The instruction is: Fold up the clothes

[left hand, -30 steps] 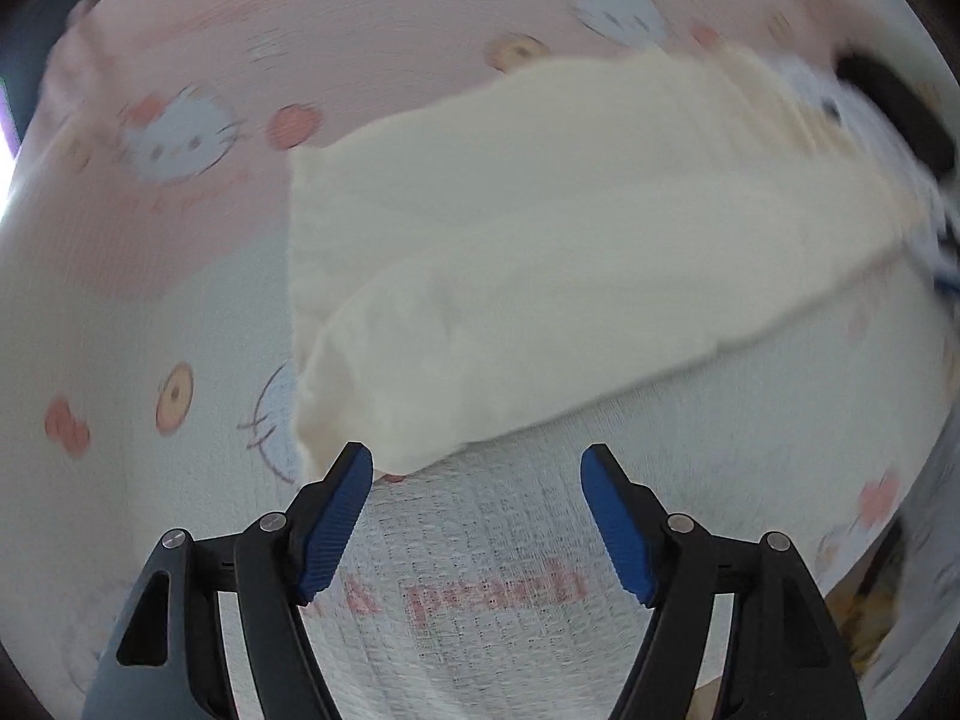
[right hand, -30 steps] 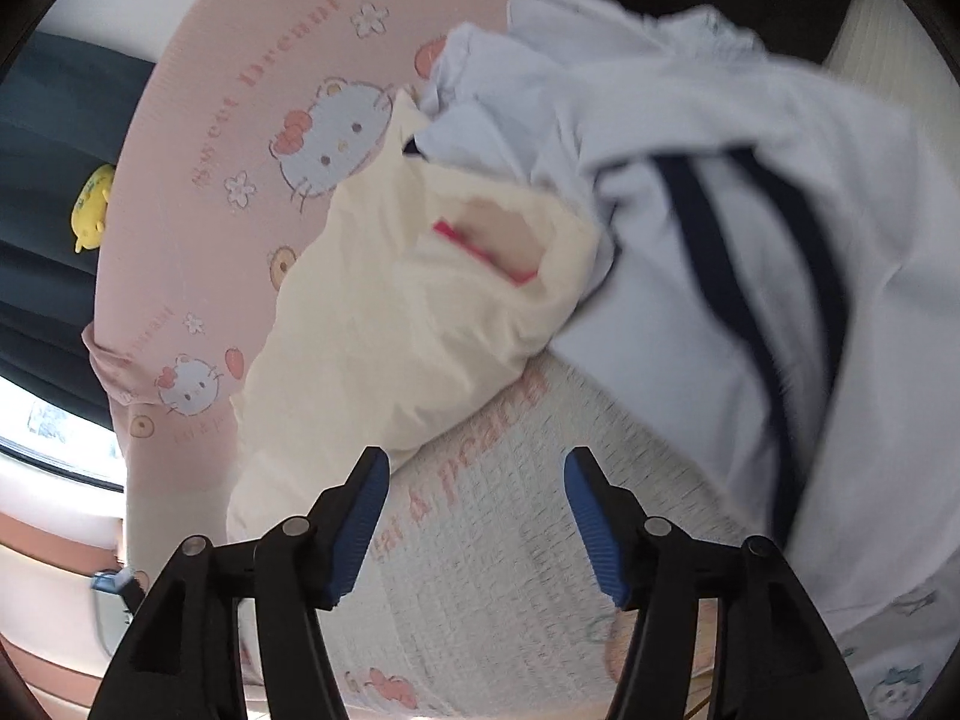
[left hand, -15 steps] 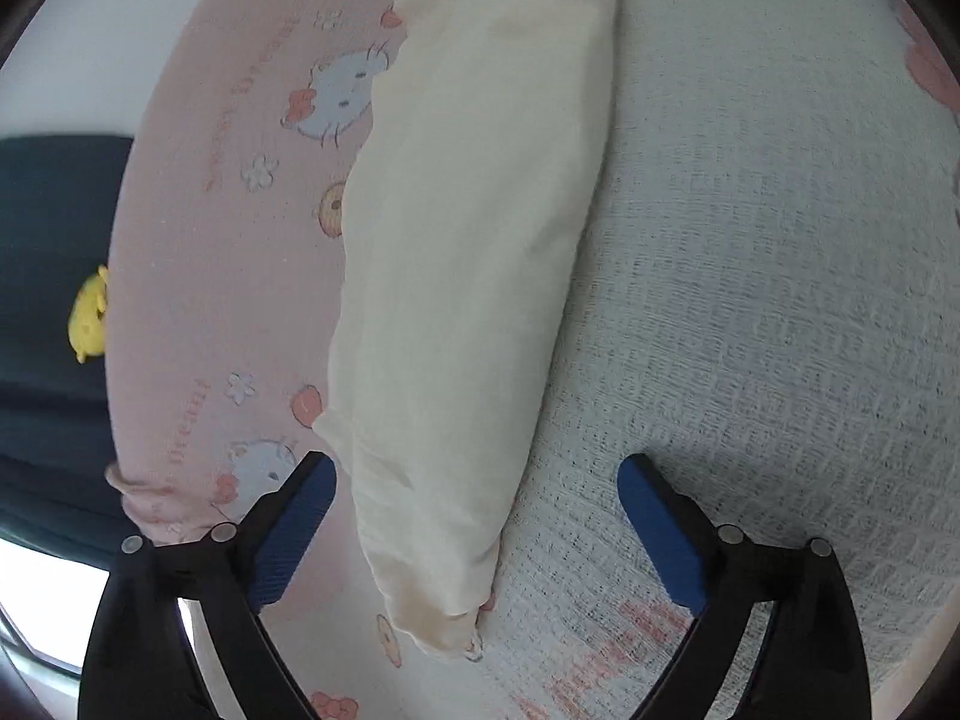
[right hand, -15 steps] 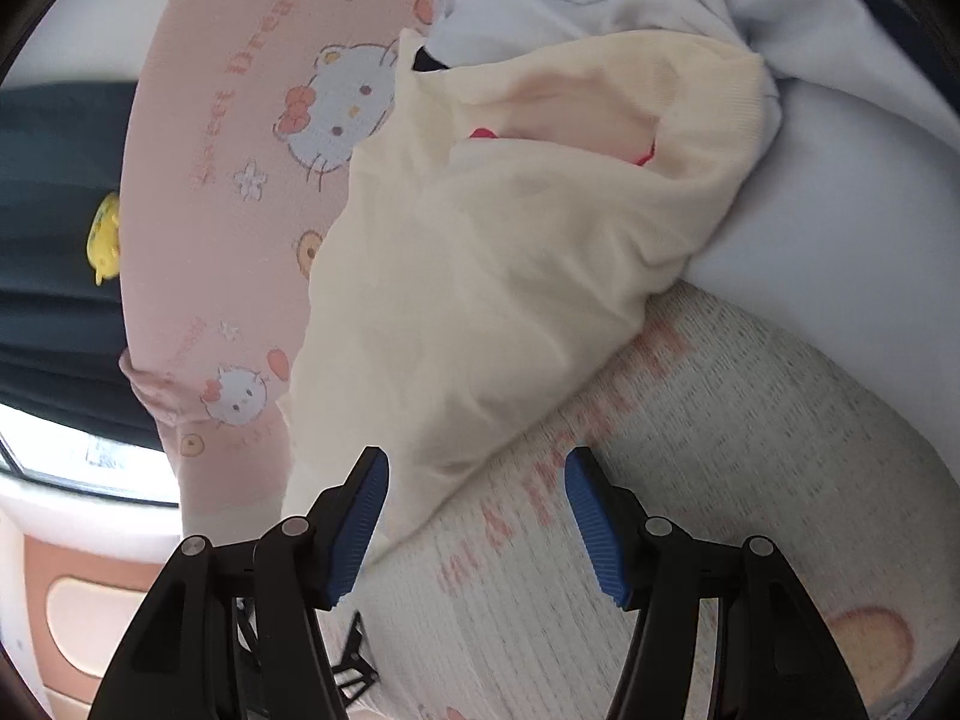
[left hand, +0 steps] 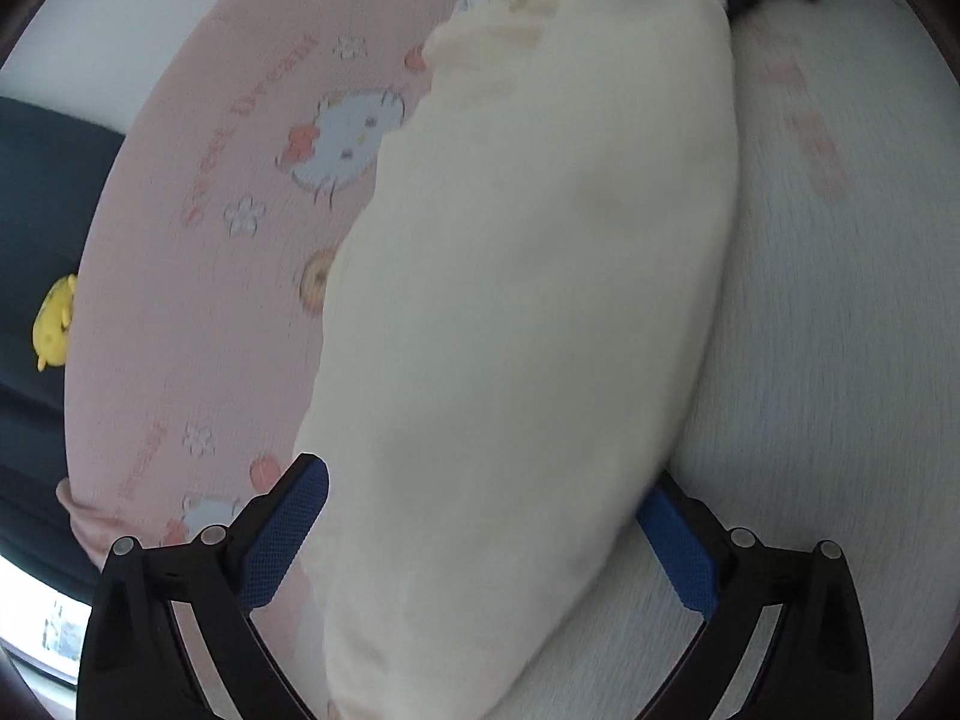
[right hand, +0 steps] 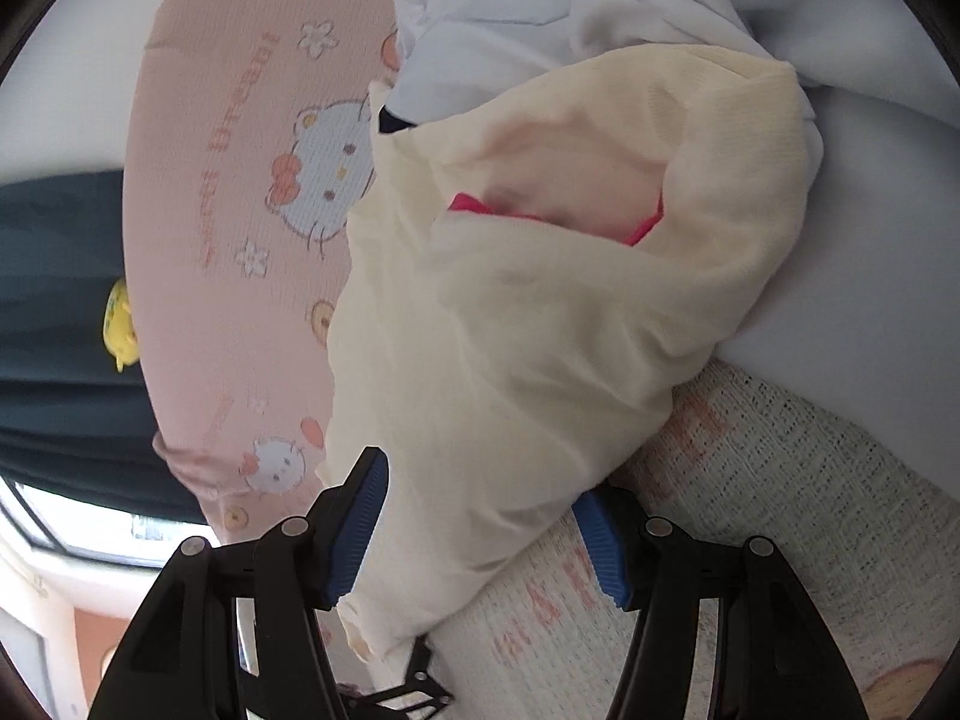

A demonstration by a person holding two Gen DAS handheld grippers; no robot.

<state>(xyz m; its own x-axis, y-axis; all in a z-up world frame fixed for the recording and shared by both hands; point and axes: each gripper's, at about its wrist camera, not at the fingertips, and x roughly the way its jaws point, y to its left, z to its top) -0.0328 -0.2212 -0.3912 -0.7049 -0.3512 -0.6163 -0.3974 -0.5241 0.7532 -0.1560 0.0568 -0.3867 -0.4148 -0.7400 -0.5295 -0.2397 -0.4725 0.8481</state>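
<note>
Garment: cream garment [left hand: 528,324] lies as a long bundle on the blanket [left hand: 840,330], along the line where the blanket's white weave meets its pink printed border.
Garment, right view: same cream cloth [right hand: 510,360], with an opening at its far end that shows a pale lining and a pink-red trim [right hand: 474,204].
Left gripper: left gripper [left hand: 492,534] sits at the near end of the garment with its jaws spread wide; they have just been opening, and the near end of the bundle lies between them.
Left pads: left blue pad [left hand: 288,528] stands clear of the cloth on the pink side; the right blue pad [left hand: 678,546] is partly covered by the garment's edge, and whether it touches cannot be told.
Right gripper: right gripper [right hand: 486,534] straddles a narrower end of the garment, jaws partly open, cloth between them.
Right pads: left pad [right hand: 354,528] is just beside the cloth; the right pad [right hand: 600,552] lies under the cloth's edge. No squeeze shows in the fabric.
Other clothes: white clothes [right hand: 540,6] are heaped beyond the garment's far end, touching it.
Print: a cat-face print [left hand: 348,138] lies on the pink border just left of the garment.
Toy: a small yellow toy [left hand: 54,324] sits well to the left of the garment, beyond the blanket's edge, against something dark.
</note>
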